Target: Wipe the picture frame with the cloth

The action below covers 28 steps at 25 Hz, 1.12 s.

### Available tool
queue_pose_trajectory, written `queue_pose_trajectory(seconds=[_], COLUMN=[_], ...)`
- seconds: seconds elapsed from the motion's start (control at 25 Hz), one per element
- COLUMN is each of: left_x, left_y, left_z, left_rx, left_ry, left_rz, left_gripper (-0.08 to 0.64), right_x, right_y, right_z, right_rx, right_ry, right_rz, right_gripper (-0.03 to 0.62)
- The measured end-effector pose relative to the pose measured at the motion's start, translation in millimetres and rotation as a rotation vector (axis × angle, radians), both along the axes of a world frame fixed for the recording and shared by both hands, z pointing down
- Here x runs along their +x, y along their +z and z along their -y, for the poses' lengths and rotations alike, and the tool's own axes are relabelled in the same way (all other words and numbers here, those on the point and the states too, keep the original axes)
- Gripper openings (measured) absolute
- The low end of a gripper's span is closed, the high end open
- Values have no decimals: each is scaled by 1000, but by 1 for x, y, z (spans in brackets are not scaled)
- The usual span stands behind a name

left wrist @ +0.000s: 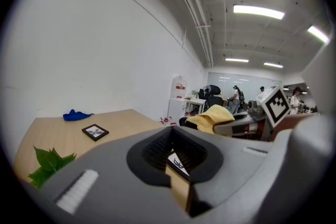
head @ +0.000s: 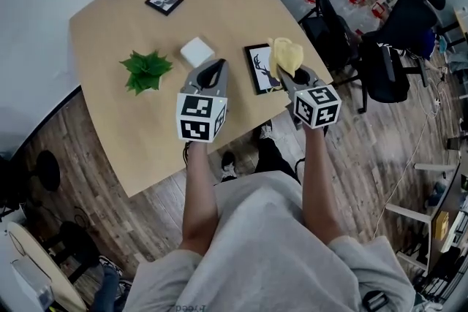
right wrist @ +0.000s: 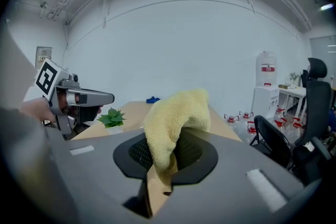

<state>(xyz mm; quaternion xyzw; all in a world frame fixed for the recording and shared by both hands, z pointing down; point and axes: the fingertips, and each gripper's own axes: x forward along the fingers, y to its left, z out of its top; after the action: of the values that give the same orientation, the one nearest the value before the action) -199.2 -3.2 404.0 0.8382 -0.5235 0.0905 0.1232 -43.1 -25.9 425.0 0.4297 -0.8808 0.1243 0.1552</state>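
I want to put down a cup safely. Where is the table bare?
Bare: the near-left table corner, this side of the plant, and the far-right stretch between the small frame and the picture frame. Crowded: the middle, where plant, white box and picture frame lie close.

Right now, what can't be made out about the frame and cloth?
- Head view: the picture frame's right edge is covered by the yellow cloth and right gripper; contact cannot be judged.
- Left gripper view: only a sliver of that frame shows between the left gripper's jaws.
- Right gripper view: cloth and gripper body hide the frame.
- Head view: the small frame's picture is too small to read.
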Motion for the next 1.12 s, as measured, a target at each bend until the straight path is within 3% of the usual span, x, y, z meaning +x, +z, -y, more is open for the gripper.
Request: queue_pose_trajectory(seconds=[0.32, 0.56, 0.76, 1.12], left_x=[22, 58, 81, 106], left_y=[21, 45, 90, 198], left_z=[56, 97, 115, 111], left_rx=[-70, -137, -246, -474], left_ry=[-25, 4, 44, 291], left_rz=[34, 91, 174, 383], left_gripper=[52, 52, 52, 52], right_x=[22, 36, 44, 49], right_y=[16, 43, 67, 121], right_z=[64, 109, 144, 185], right_rx=[-29, -70, -109, -182], right_ry=[-41, -122, -156, -261], right_rz=[6, -57, -57, -122], right_gripper=[51, 51, 51, 51])
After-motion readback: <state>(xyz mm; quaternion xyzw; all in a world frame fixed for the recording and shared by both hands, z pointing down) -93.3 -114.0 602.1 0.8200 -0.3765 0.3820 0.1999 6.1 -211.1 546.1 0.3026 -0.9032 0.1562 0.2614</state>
